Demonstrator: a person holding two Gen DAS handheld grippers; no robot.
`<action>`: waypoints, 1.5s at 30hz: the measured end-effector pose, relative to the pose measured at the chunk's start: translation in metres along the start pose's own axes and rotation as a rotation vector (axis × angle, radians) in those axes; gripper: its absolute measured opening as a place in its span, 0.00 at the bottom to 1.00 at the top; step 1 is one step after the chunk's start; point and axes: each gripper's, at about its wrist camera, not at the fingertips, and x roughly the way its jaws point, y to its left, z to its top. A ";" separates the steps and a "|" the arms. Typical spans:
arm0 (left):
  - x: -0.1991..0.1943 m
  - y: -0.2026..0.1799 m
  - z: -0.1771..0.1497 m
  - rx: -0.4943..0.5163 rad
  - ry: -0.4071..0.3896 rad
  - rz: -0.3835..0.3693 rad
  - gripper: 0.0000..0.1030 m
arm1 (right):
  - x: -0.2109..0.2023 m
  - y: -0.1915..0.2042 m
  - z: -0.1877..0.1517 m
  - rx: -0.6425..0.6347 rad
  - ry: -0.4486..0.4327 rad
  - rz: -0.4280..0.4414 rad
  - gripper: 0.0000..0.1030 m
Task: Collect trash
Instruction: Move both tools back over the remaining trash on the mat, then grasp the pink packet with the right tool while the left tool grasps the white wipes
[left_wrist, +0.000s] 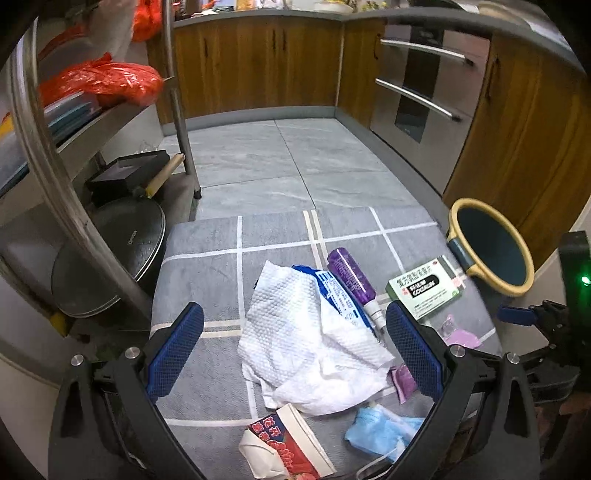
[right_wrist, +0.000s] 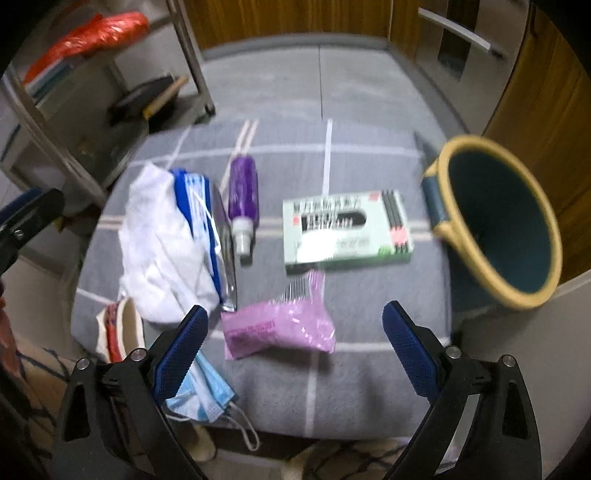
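Observation:
Trash lies on a grey checked cushion (left_wrist: 207, 266). A crumpled white paper towel (left_wrist: 314, 339) sits between the open fingers of my left gripper (left_wrist: 295, 332), over a blue-white wrapper (left_wrist: 332, 288). Beside it lie a purple bottle (left_wrist: 351, 277), a green medicine box (left_wrist: 424, 288), a pink wrapper (left_wrist: 461, 336), a blue face mask (left_wrist: 384, 432) and a red-white carton (left_wrist: 284, 450). My right gripper (right_wrist: 291, 325) is open above the pink wrapper (right_wrist: 280, 325). The towel (right_wrist: 162, 243), bottle (right_wrist: 242, 199), box (right_wrist: 347, 229) and mask (right_wrist: 207, 395) also show there. A yellow-rimmed dark bin (right_wrist: 498, 218) stands at the cushion's right edge.
A steel rack (left_wrist: 66, 177) at the left holds red bags (left_wrist: 107, 81), a dark box and a black pan lid (left_wrist: 114, 254). Wooden cabinets (left_wrist: 258, 62) and a steel oven front (left_wrist: 424, 88) line the back and right. Grey floor tiles (left_wrist: 288, 158) lie beyond the cushion.

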 end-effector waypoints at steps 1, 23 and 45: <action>0.004 0.000 -0.001 0.001 0.011 0.004 0.94 | 0.007 -0.002 0.000 0.017 0.024 0.002 0.92; 0.095 -0.033 -0.033 0.010 0.253 -0.004 0.83 | 0.006 -0.020 0.003 0.072 0.001 0.026 0.15; 0.076 -0.058 -0.029 0.089 0.175 -0.068 0.04 | -0.005 -0.025 0.005 0.054 -0.051 0.006 0.15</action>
